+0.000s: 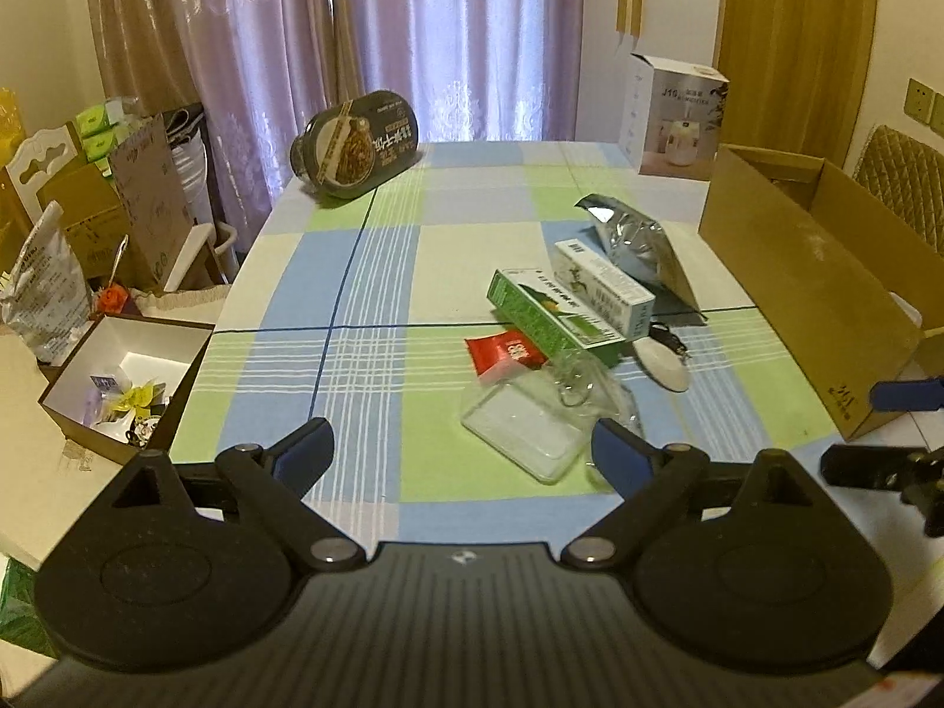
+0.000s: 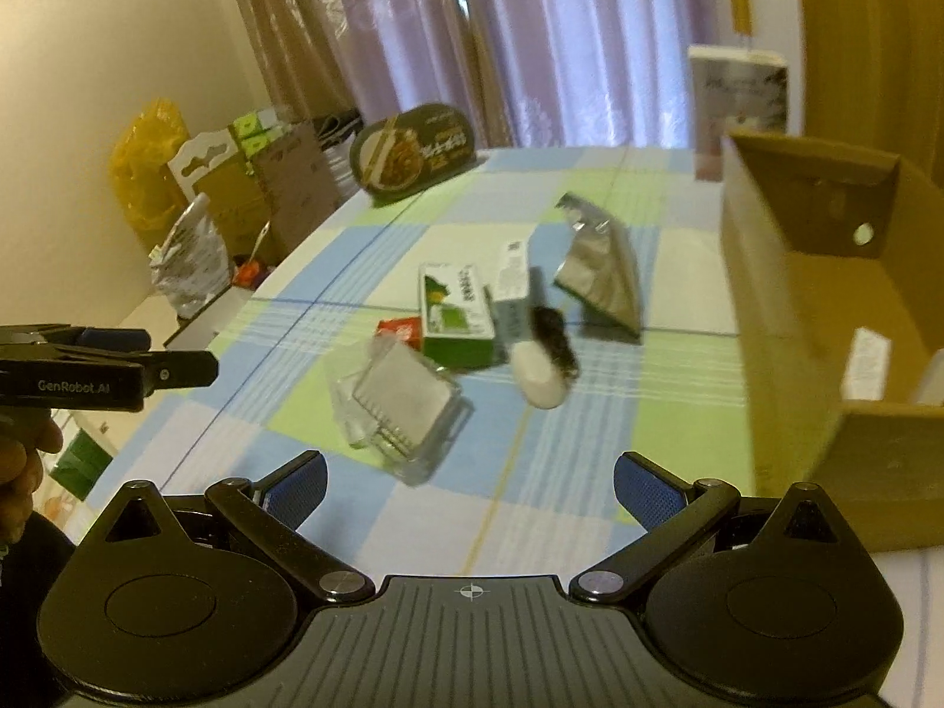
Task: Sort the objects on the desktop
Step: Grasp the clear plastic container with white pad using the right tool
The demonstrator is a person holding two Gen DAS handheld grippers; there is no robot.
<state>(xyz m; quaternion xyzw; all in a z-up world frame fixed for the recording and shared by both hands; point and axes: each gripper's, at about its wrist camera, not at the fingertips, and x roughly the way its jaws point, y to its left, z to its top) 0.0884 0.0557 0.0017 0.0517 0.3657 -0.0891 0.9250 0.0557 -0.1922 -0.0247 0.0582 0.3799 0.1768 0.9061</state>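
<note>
Desktop objects — clear plastic container, red packet, green carton, white carton, silver foil pouch — are clustered on the checked tablecloth beside an open cardboard box, with left gripper and right gripper both held spread and empty.

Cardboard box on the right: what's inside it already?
The cardboard box is open at the top. In the right wrist view a white label or slip shows against its inner wall, blurred. The floor of the box is mostly hidden by its near wall, so other contents cannot be told.
</note>
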